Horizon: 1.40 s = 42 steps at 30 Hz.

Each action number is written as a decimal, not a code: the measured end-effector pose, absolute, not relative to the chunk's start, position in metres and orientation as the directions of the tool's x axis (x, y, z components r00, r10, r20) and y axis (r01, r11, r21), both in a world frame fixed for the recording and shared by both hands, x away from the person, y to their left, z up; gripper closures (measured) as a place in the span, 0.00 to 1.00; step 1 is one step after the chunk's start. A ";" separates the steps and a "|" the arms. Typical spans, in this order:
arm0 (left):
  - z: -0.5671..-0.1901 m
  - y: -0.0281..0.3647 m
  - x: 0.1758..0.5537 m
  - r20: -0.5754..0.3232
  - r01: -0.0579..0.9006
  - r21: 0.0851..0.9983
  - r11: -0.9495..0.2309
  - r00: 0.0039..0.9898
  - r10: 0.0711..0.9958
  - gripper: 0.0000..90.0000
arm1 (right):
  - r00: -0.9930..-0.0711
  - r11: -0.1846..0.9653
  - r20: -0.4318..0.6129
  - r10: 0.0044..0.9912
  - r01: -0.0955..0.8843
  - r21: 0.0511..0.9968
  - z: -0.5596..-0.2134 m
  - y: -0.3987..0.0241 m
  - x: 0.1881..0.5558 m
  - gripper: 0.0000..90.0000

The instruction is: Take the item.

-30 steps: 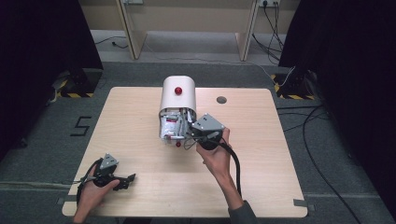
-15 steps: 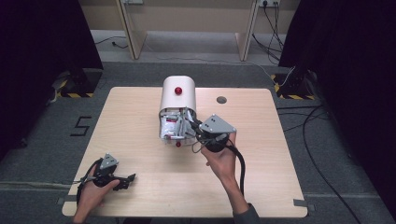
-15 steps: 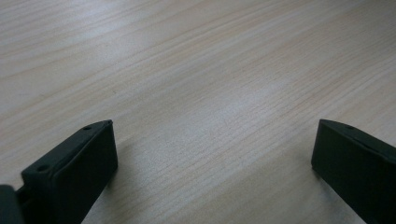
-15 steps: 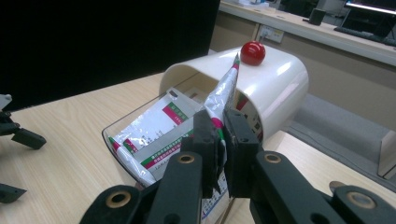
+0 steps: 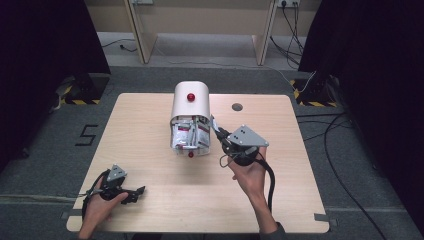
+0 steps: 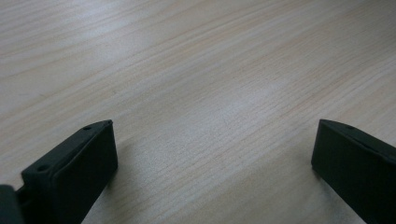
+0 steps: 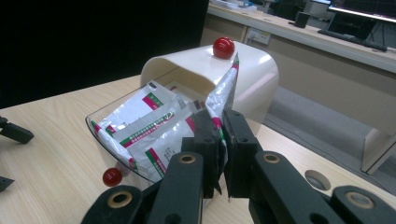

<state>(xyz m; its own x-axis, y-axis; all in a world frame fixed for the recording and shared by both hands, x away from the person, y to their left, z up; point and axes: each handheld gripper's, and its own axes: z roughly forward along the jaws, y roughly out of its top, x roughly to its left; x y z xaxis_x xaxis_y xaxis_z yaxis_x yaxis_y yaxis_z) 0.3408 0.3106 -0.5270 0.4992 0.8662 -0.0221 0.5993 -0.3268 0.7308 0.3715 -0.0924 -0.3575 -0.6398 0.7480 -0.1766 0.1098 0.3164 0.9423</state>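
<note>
The right gripper (image 7: 219, 144) was seen clamped tight on one silver packet (image 7: 224, 93), its jaws pressed together on the packet's lower edge. In the right gripper view the packet was held upright, its top edge reaching up beside the cream cover of the dispenser (image 7: 252, 70). More packets (image 7: 144, 126), white with green and red print, were left piled in the clear tray (image 7: 100, 133) at the dispenser's open front. A red knob (image 7: 223, 47) was noted on top of the cover and a second red knob (image 7: 112, 176) at the tray's front.

In the high view the right gripper (image 5: 216, 129) was placed just at the dispenser's (image 5: 190, 102) right front corner, near the middle of the surface (image 5: 145, 125).

The left gripper (image 5: 136, 192) was held low at the near left corner of the surface, well apart from the dispenser. Its jaws were spread wide in the left gripper view, with bare wood between them.
</note>
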 end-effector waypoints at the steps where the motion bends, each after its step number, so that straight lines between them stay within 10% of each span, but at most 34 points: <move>1: -0.527 0.311 0.341 -0.022 0.599 0.731 -0.327 0.499 0.866 0.00 | -0.637 0.315 -0.176 0.750 0.110 0.943 -0.358 -0.095 0.371 0.95; 42: -0.527 0.311 0.341 -0.023 0.600 0.731 -0.326 0.499 0.866 0.00 | -0.572 0.303 -0.159 0.805 0.165 0.939 -0.393 -0.145 0.359 0.95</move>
<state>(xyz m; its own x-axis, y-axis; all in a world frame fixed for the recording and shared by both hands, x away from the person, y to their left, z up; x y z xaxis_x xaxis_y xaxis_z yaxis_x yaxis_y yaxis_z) 0.3408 0.3106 -0.5270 0.4987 0.8665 -0.0227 0.5998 -0.3261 0.7307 0.3591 -0.1452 -0.3931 -0.5721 0.8047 -0.1586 0.1655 0.3026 0.9386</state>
